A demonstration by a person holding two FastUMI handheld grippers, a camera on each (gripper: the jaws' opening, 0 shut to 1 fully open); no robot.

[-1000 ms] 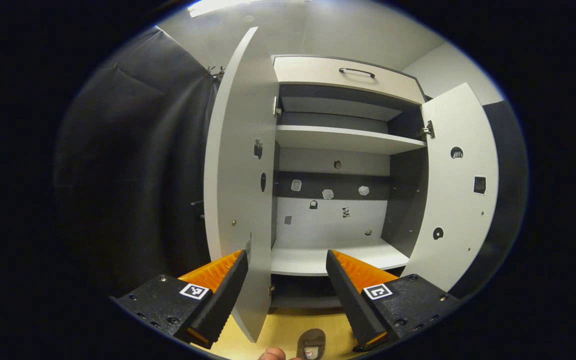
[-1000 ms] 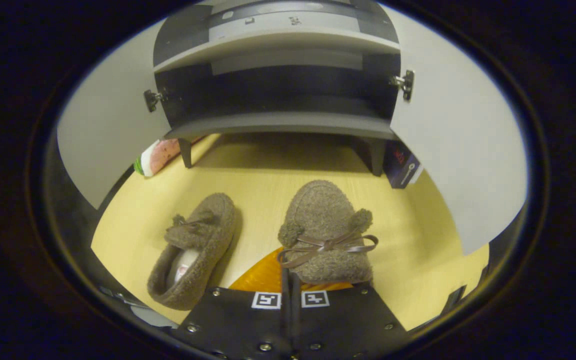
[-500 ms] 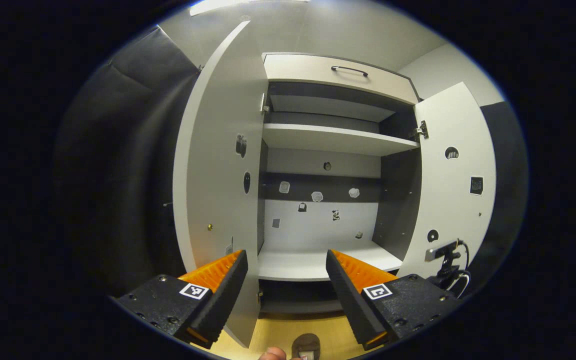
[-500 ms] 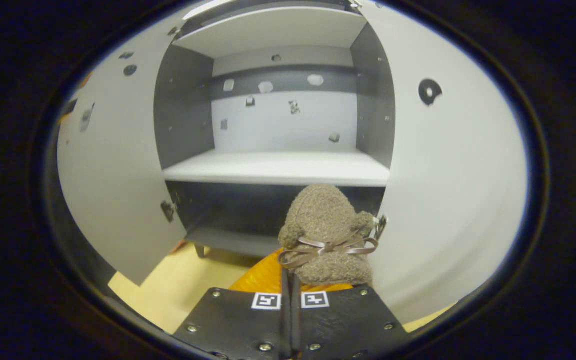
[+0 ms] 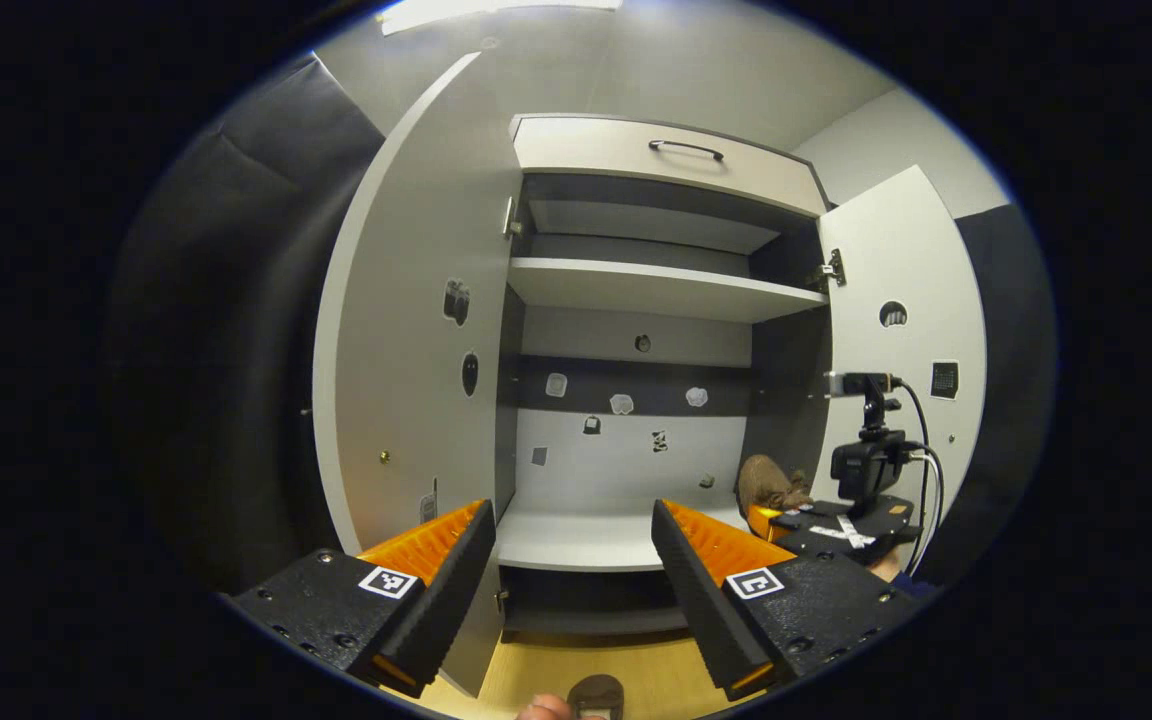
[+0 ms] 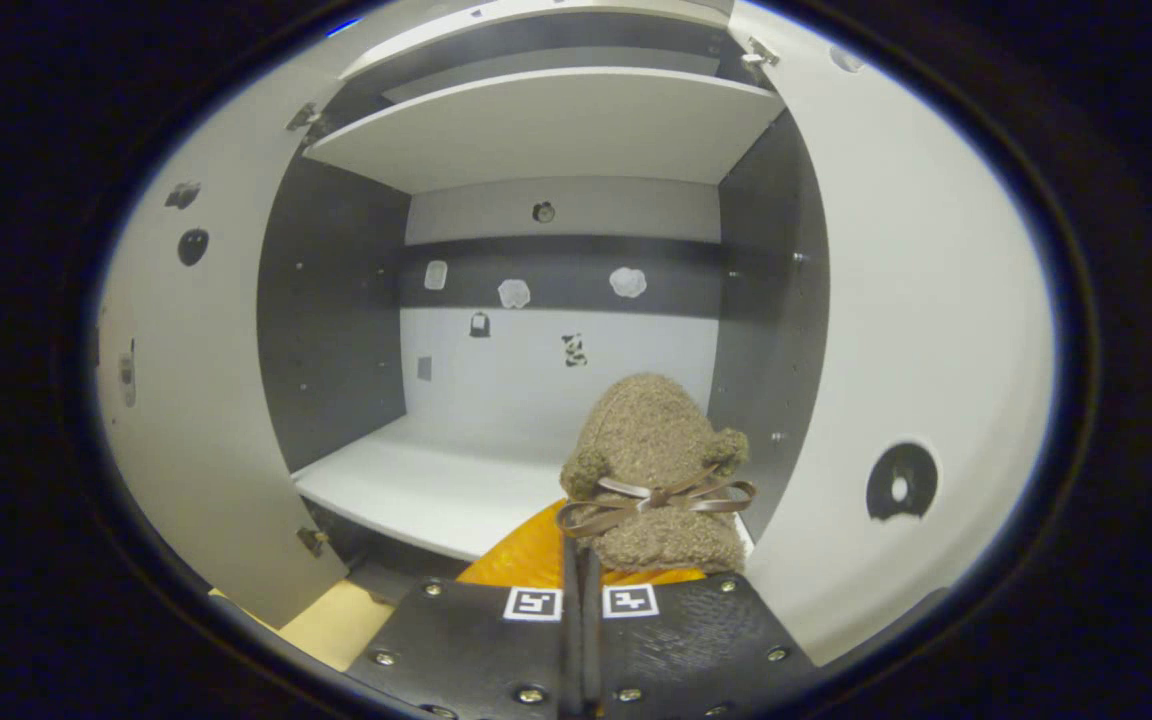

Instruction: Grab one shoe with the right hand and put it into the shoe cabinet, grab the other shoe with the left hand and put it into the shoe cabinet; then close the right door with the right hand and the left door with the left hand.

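Right gripper (image 6: 581, 560) jaws clamping shoe (image 6: 652, 470) at lower centre, nearing shelf (image 6: 416, 485); left gripper (image 5: 572, 545) gaping, carrying nothing. Risk: toe catching shelf edge.

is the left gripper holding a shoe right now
No, the left gripper is open with nothing between its fingers; the cabinet stands ahead.

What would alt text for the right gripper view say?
The right gripper holds a fuzzy brown shoe in front of the open shoe cabinet, just above its white lower shelf. Both doors stand open.
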